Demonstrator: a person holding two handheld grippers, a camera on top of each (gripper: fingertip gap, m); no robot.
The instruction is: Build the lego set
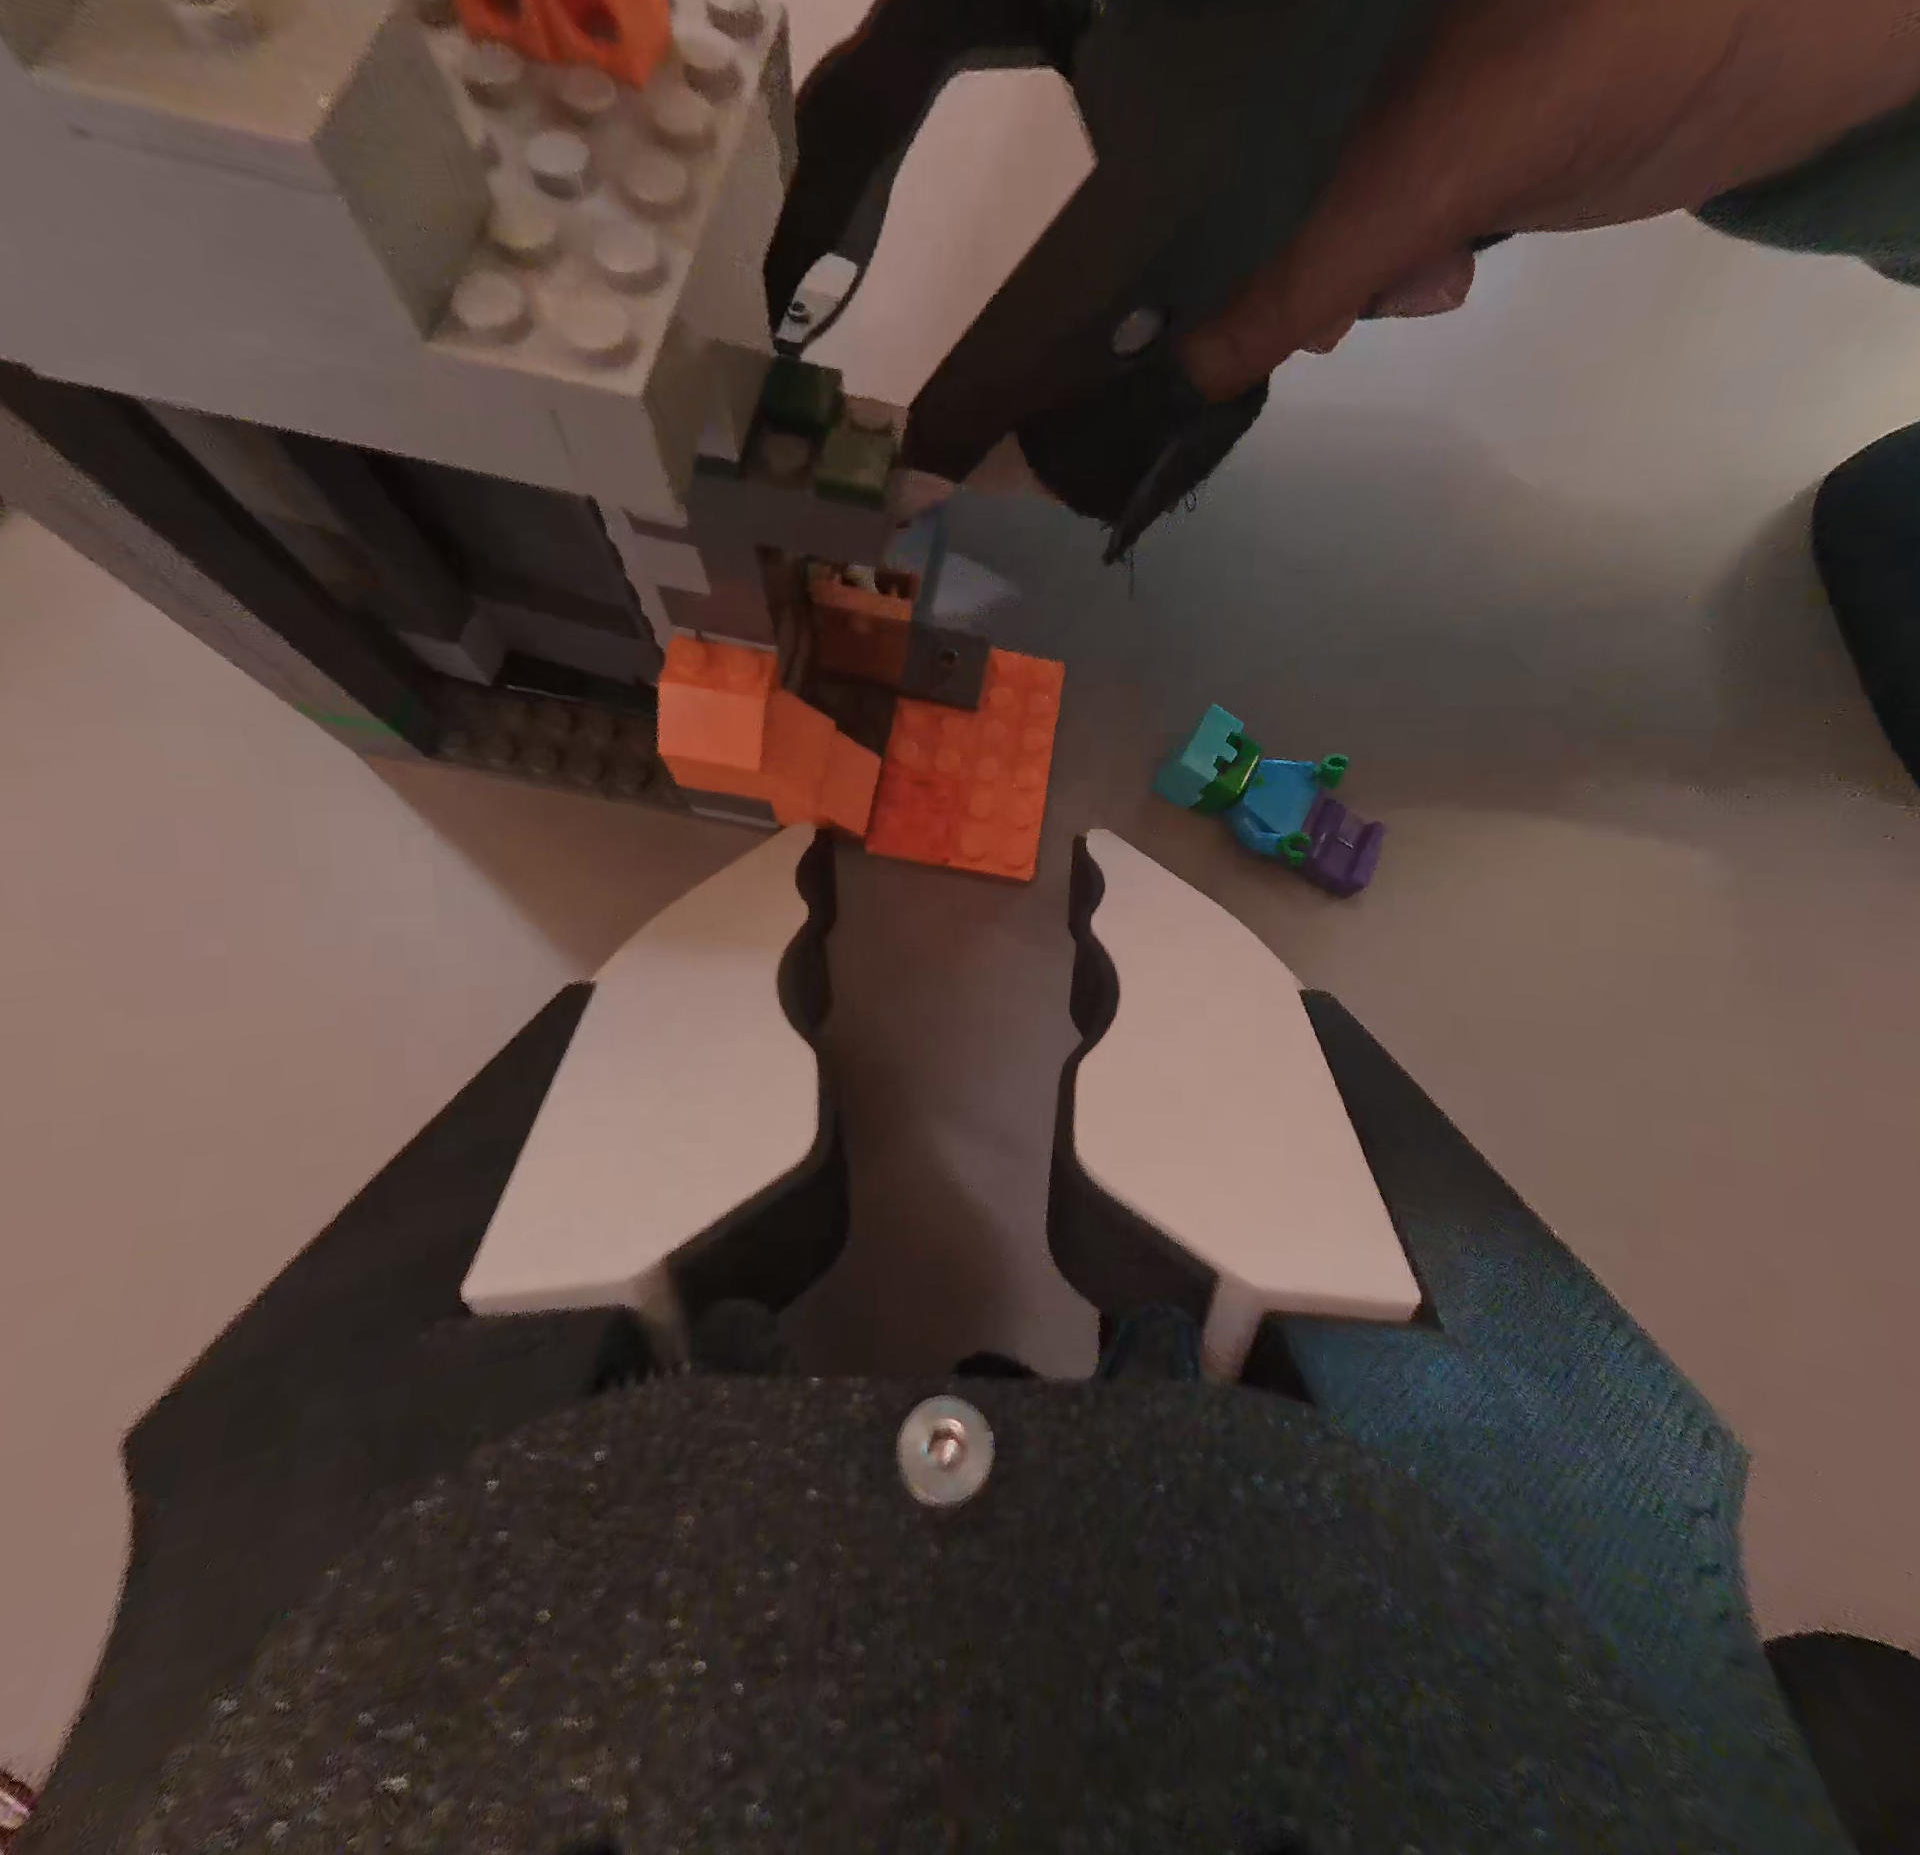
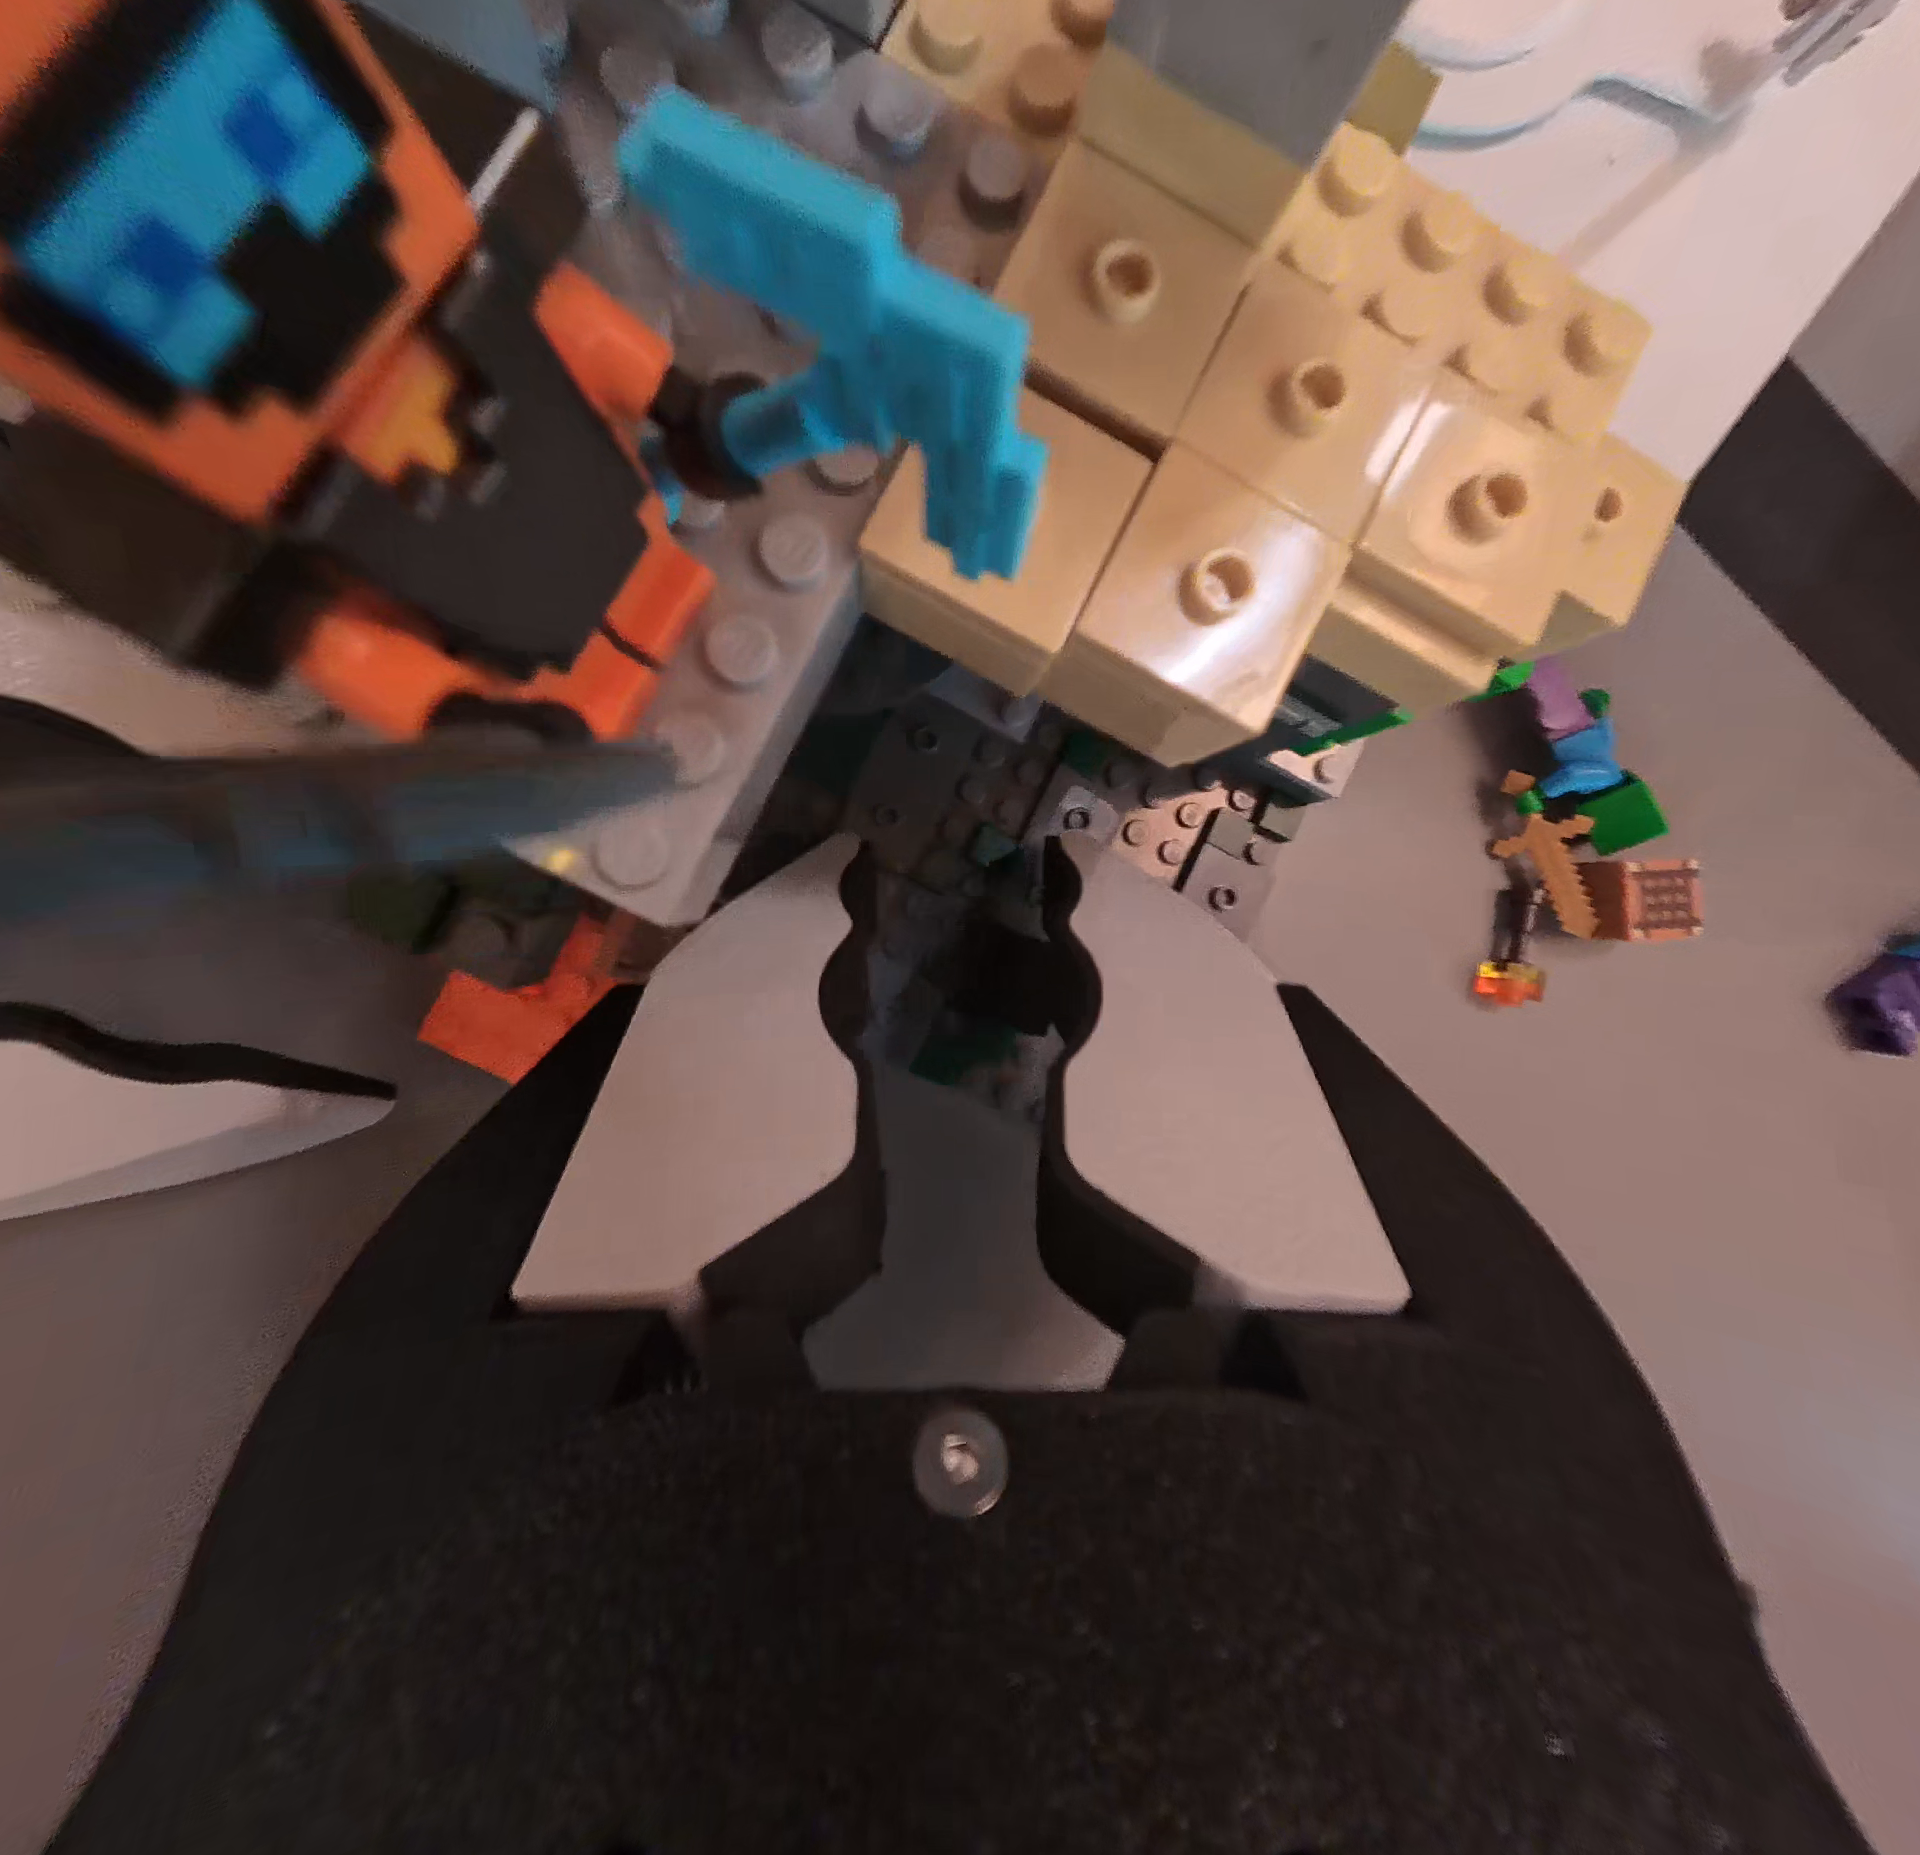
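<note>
The Lego build (image 1: pixel 582 247) has grey and tan bricks on a dark base, with an orange plate (image 1: pixel 966 766) at its front. My left gripper (image 1: pixel 948 844) is open and empty, just short of the orange plate. My right gripper (image 1: pixel 857 397), held by a hand (image 1: pixel 1558 122), reaches down from above. Its fingers close on both sides of small green bricks (image 1: pixel 831 423) on a grey ledge. In the right wrist view my right gripper (image 2: pixel 956 855) shows dark green pieces (image 2: pixel 987 1016) between its tips. An orange and black figure (image 2: pixel 239 278) holds a blue pickaxe (image 2: pixel 862 319) beside tan bricks (image 2: pixel 1247 403).
A blue and green minifigure (image 1: pixel 1268 797) lies on the table (image 1: pixel 260 974) right of the orange plate. In the right wrist view, loose pieces lie at the right: a brown sword (image 2: pixel 1548 860), a brown crate (image 2: pixel 1652 896) and a purple piece (image 2: pixel 1881 1016).
</note>
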